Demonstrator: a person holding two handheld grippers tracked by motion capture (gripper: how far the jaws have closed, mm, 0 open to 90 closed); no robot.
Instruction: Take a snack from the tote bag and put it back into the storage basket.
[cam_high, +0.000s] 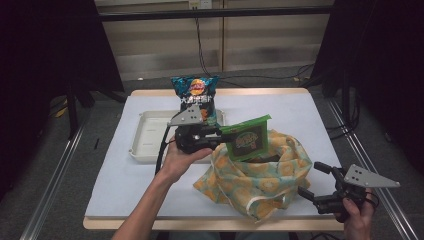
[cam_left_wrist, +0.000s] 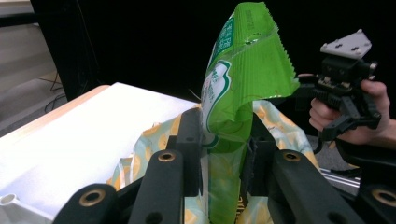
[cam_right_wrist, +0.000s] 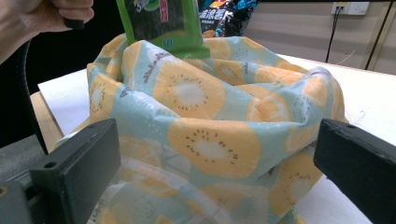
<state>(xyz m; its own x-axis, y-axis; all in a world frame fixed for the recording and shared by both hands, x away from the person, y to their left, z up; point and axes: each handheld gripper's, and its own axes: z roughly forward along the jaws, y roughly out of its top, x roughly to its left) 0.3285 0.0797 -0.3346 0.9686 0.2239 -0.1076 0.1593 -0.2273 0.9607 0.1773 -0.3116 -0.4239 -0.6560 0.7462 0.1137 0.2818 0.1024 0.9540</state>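
Dark room, white-covered table (cam_high: 300, 115). Green pack (cam_high: 246, 140) pinched at its lower end by left gripper (cam_left_wrist: 223, 154) jaws, held over mouth of fruit-print bag (cam_high: 260, 182), bottom edge still at rim. Risk: slick foil sliding in pinch, or pack corner snagging soft rim and dragging bag. Right gripper (cam_high: 312, 182) jaws spread, beside bag, holding nothing. Bag's inside hidden. White tray (cam_high: 145, 135) behind: chip bag (cam_high: 196, 97) stands at its far edge.
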